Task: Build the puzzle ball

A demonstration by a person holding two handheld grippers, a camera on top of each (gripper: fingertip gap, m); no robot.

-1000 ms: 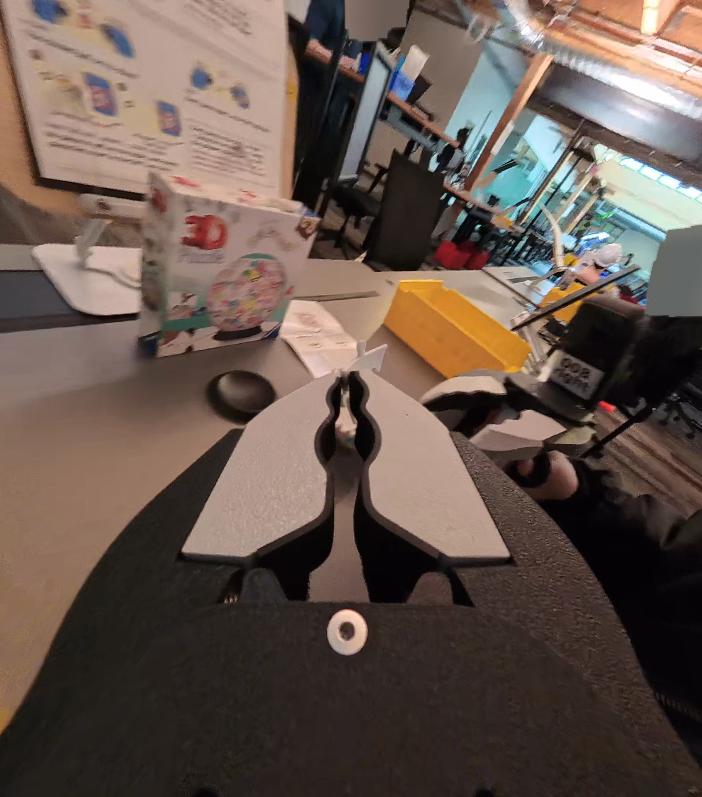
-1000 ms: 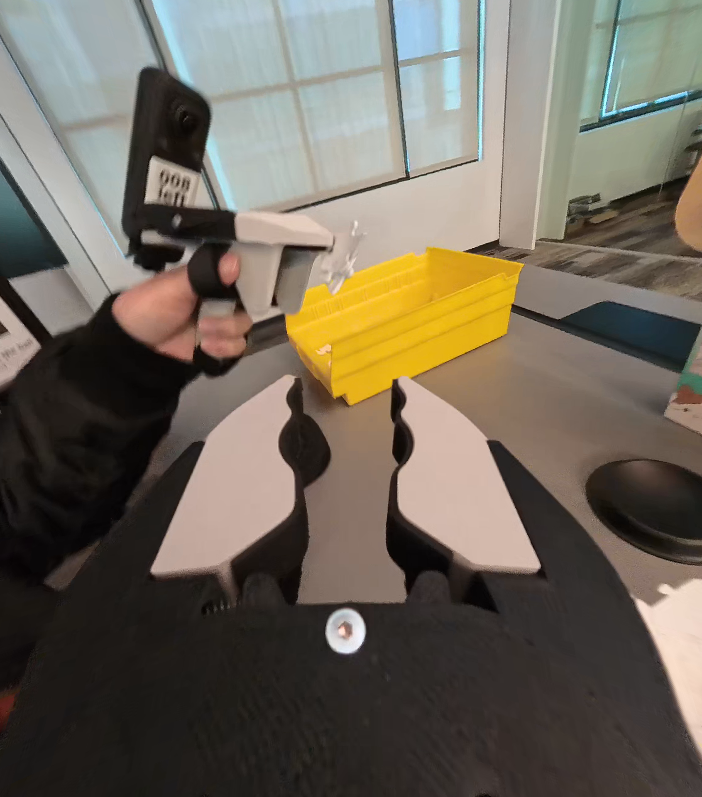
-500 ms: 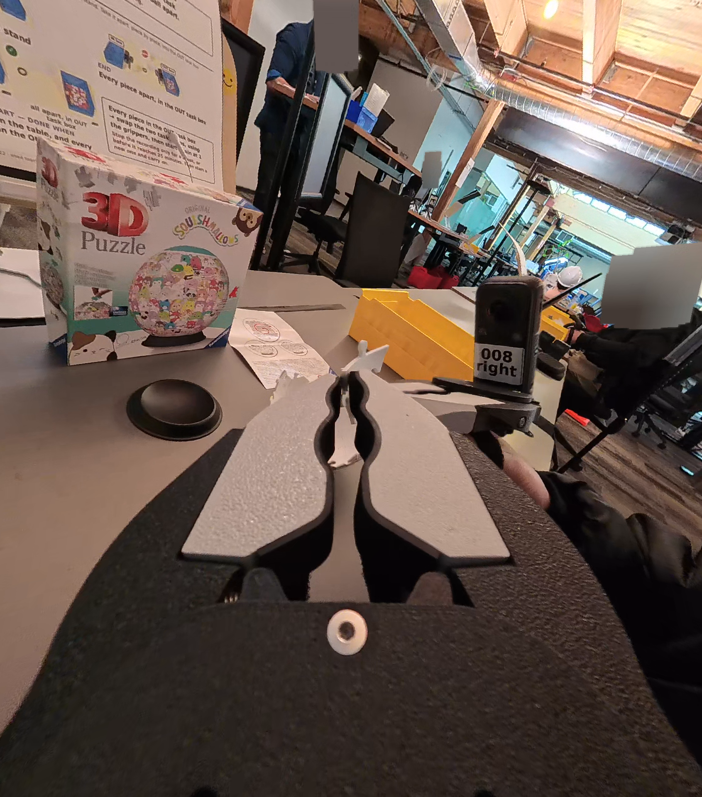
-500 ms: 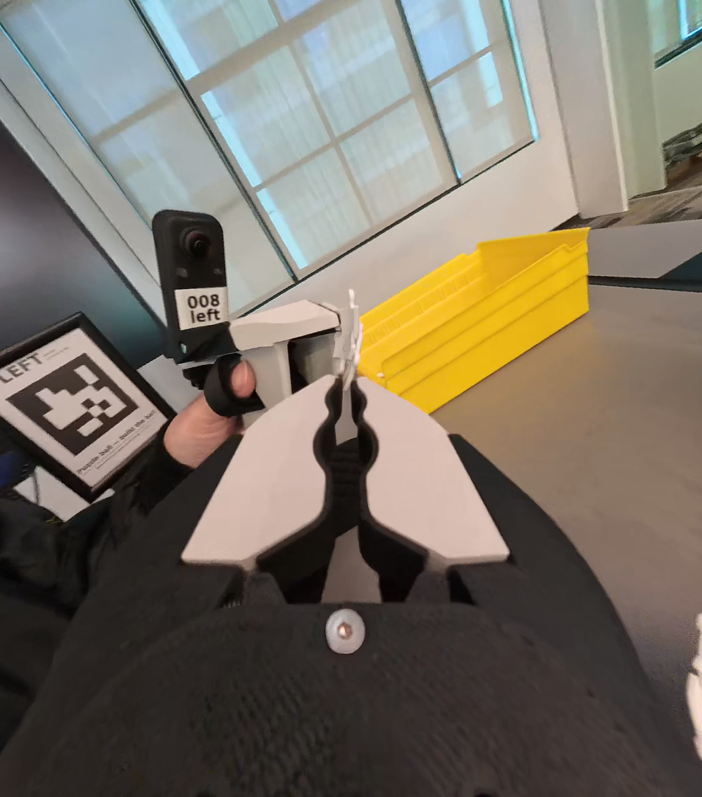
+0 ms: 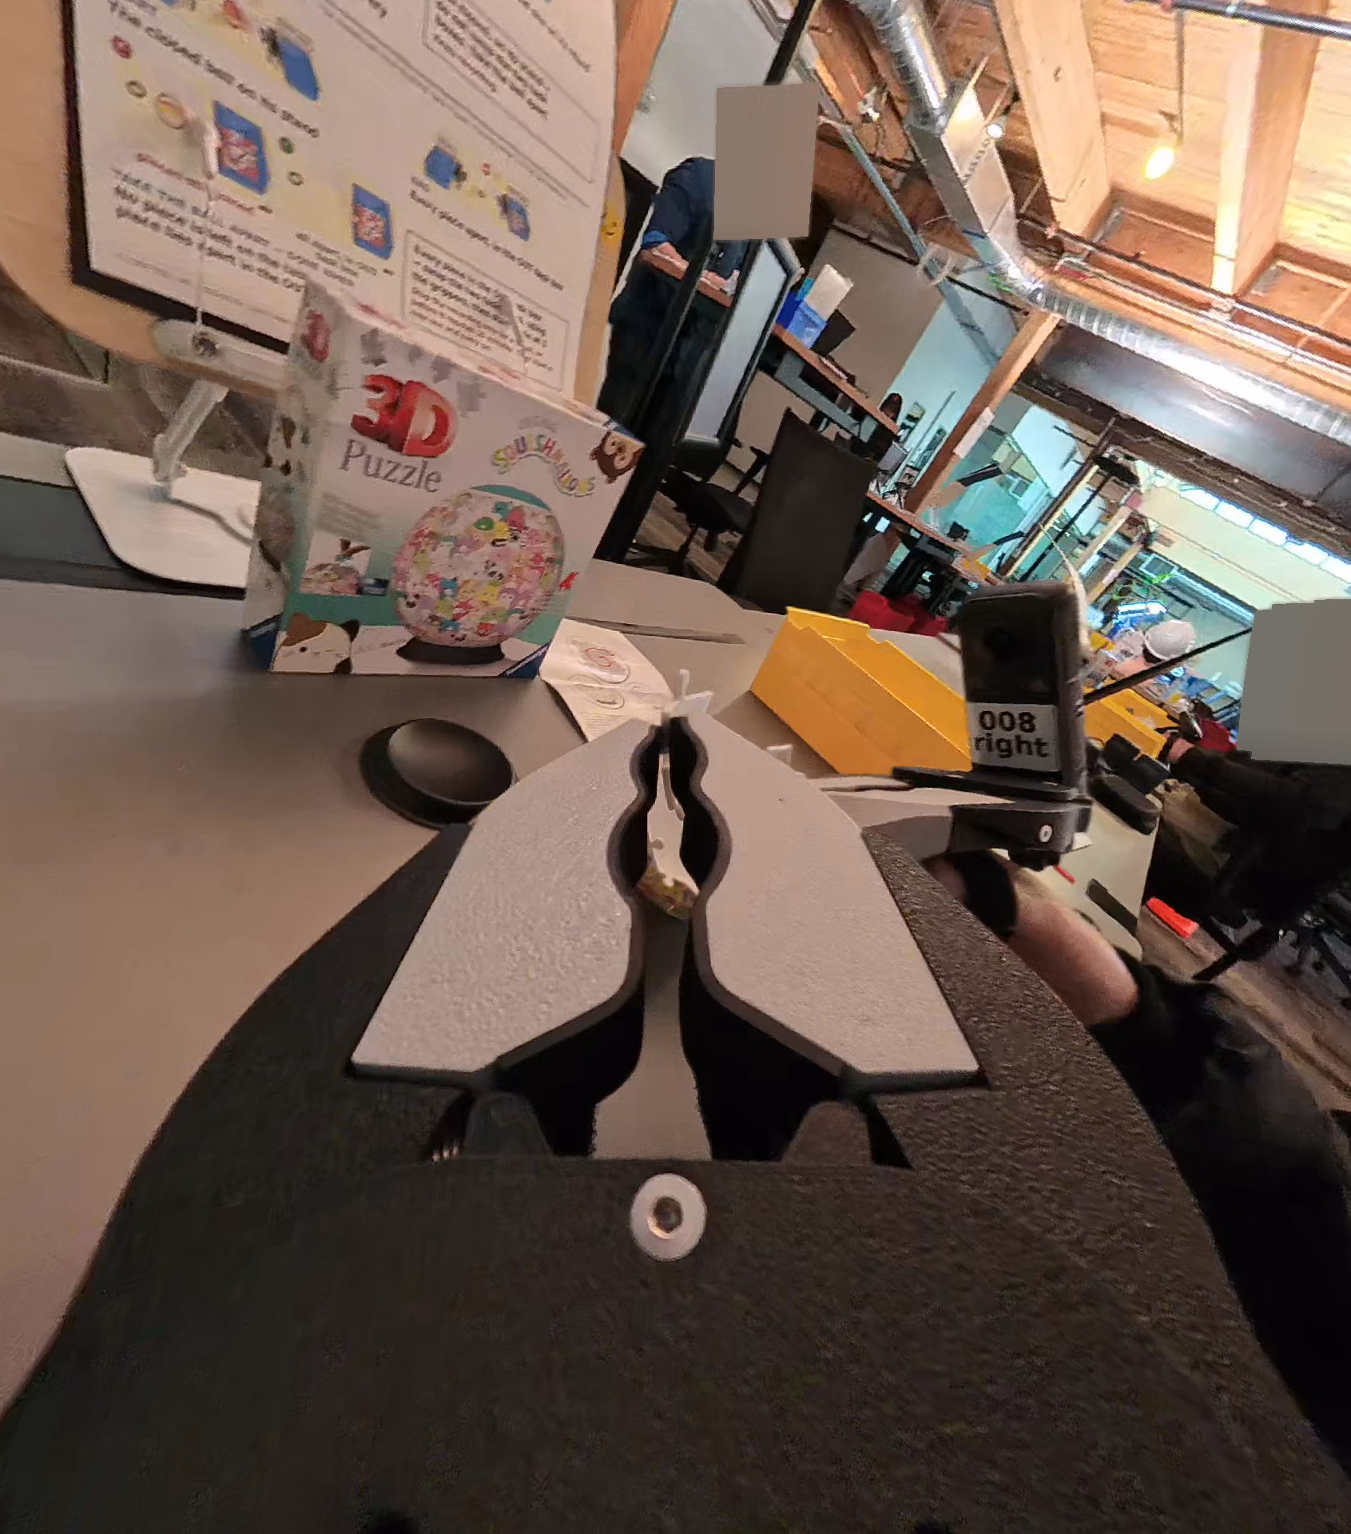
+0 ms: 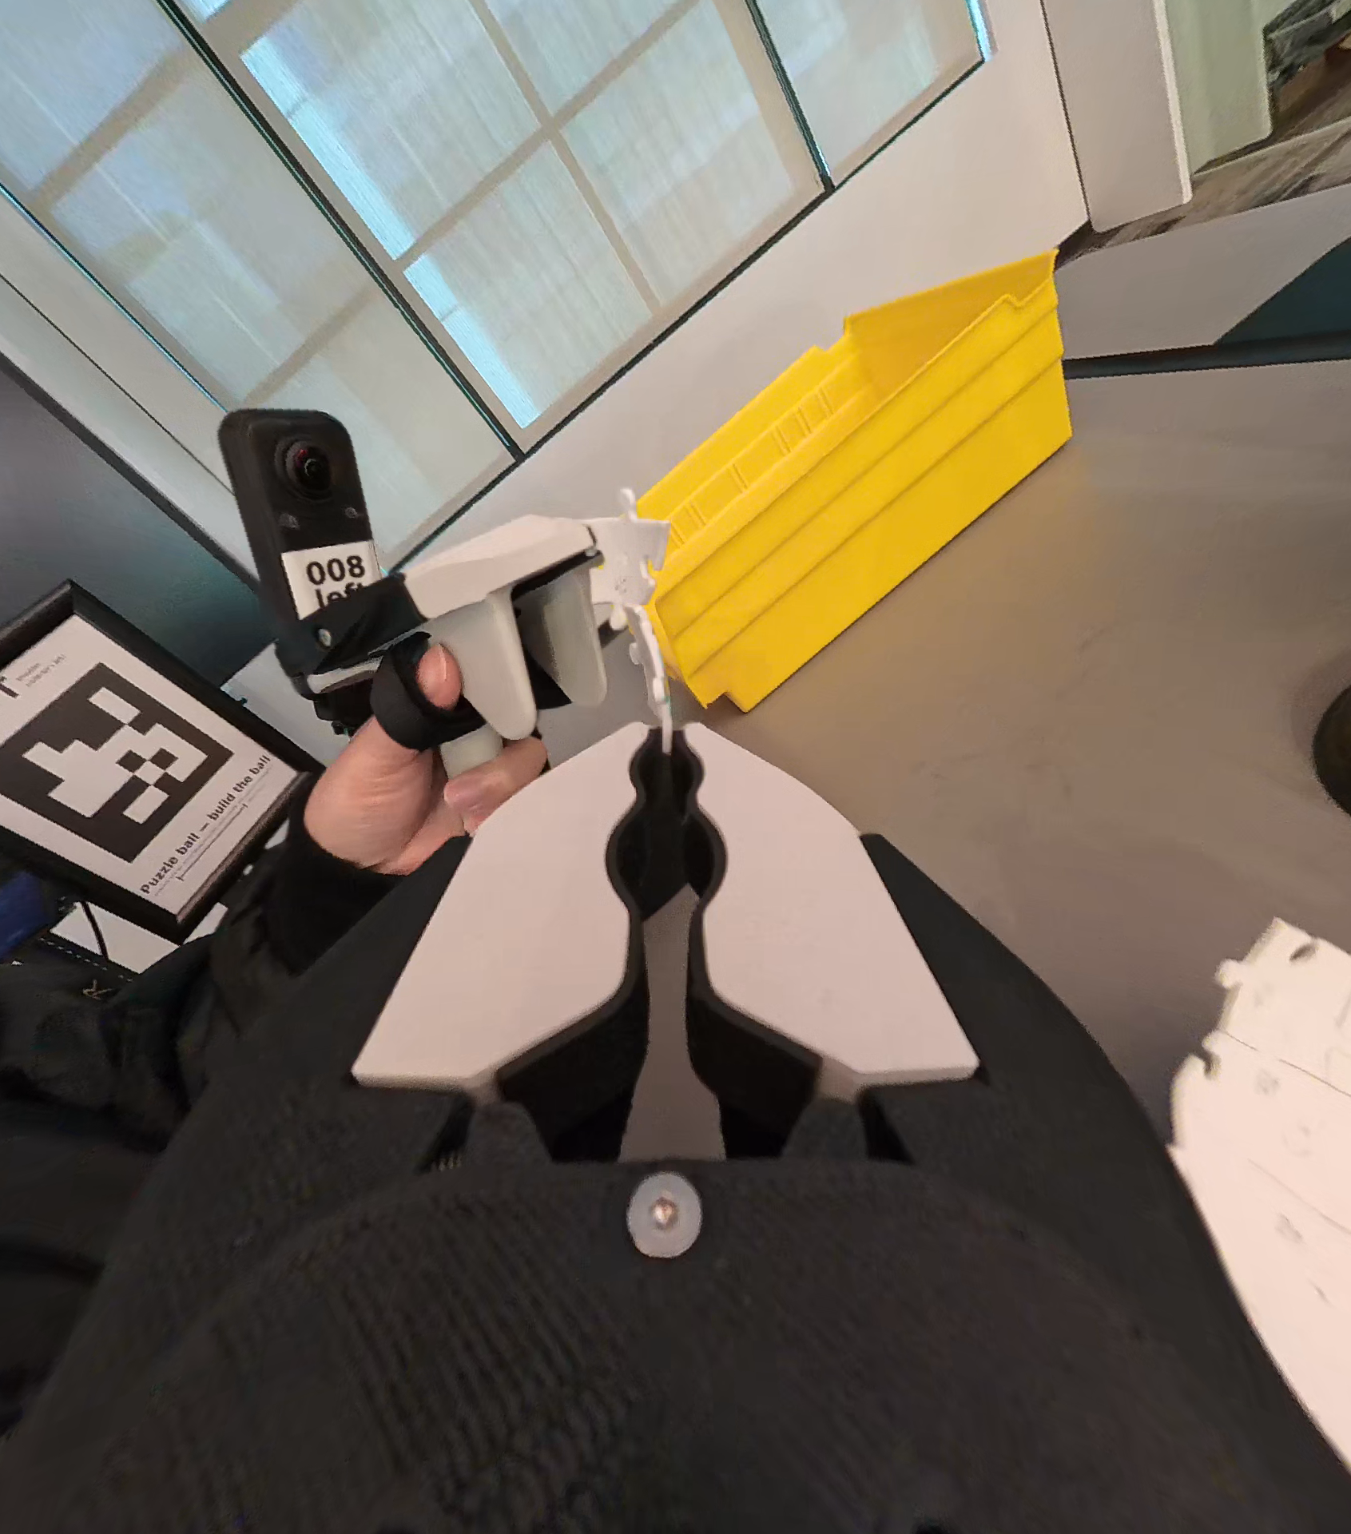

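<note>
- In the left wrist view, the left gripper [image 5: 676,739] is seen with its two grey fingers pressed together on a thin white puzzle piece with a colourfully printed face [image 5: 665,838], which is held edge-on along the finger line and pokes out past the tips.
- In the right wrist view, the right gripper [image 6: 668,743] is closed at its tips on the lower end of a strip of white puzzle pieces [image 6: 643,631]; the strip is held clear of the grey table [image 6: 1070,664].
- The strip's long axis is seen standing roughly upright: its bottom is pinched by the right gripper and its upper part by the left, so both are clamped on what appears to be one joined run of pieces.
- The two grippers meet nearly at right angles, the left one coming in from the side; neither is nearer, since both are touching the strip.
- The coming move is judged to turn on pressing the tabs together along that upright axis without bending the thin strip.
- Farther off, a black round stand [image 5: 439,768], a pile of loose white pieces [image 6: 1319,1121], a yellow plastic bin [image 6: 863,498] and the printed cardboard puzzle box [image 5: 439,531] are seen on the table.
</note>
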